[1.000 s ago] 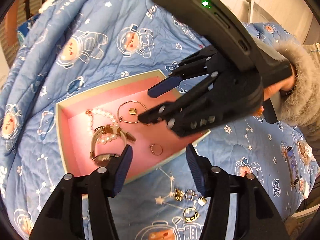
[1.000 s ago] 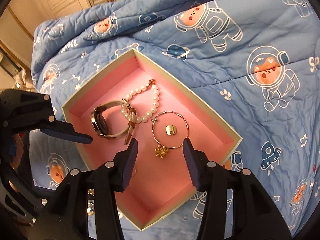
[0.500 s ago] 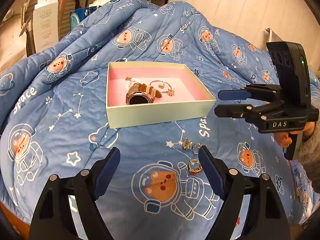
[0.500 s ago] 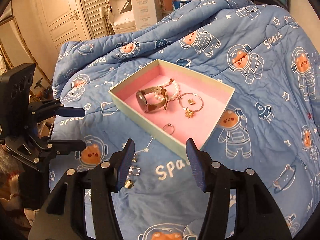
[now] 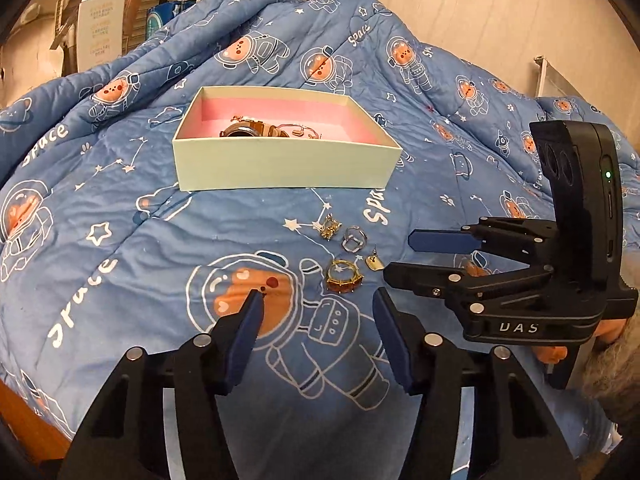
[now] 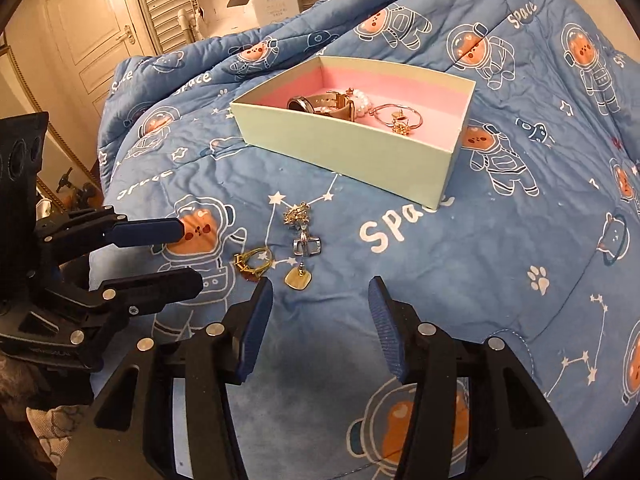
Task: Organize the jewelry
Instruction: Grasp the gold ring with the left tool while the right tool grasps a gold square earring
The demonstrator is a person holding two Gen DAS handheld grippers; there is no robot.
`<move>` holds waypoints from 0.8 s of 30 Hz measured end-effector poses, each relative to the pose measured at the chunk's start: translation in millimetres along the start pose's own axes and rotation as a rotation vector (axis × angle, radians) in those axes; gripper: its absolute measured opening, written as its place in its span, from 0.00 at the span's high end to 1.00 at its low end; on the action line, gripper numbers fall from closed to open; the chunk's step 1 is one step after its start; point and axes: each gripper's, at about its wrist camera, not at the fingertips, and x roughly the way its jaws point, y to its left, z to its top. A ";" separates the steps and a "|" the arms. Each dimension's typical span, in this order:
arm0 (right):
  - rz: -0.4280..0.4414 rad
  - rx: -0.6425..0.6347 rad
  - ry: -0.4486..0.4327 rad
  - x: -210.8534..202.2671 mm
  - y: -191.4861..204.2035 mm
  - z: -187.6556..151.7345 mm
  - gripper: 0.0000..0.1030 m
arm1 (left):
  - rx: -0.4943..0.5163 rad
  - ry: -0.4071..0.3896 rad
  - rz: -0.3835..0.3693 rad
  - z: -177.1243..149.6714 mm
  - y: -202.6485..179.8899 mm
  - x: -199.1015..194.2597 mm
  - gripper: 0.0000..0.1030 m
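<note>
Retreating from box [image 5: 280, 160]; tools [image 5: 316, 304] narrower

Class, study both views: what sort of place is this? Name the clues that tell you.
Probably a bedroom at home. A quilted blue astronaut-bear comforter covers what looks like a bed, a white panelled door and louvred doors stand behind it, and a jewelry box sits on the bedding.

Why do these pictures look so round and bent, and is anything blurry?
Both wrist views are fisheye: corners go black, edges curve. Left view: the pale green pink-lined box looks sharp. Right view: the small gold ring is crisp; warm, soft light, faint shadows.
</note>
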 end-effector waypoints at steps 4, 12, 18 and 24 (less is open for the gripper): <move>-0.005 -0.020 0.003 4.9 7.5 -1.8 0.63 | 0.013 0.013 -0.003 -2.9 -5.8 5.0 0.58; -0.028 -0.034 0.003 15.1 12.2 3.2 0.69 | 0.012 0.021 0.012 -3.8 -7.6 13.5 0.61; -0.029 -0.033 -0.005 16.2 12.7 2.9 0.81 | 0.032 0.023 0.029 -3.0 -11.2 19.0 0.63; -0.022 -0.014 -0.011 14.1 9.9 1.0 0.86 | 0.046 0.024 0.034 0.1 -13.6 21.8 0.66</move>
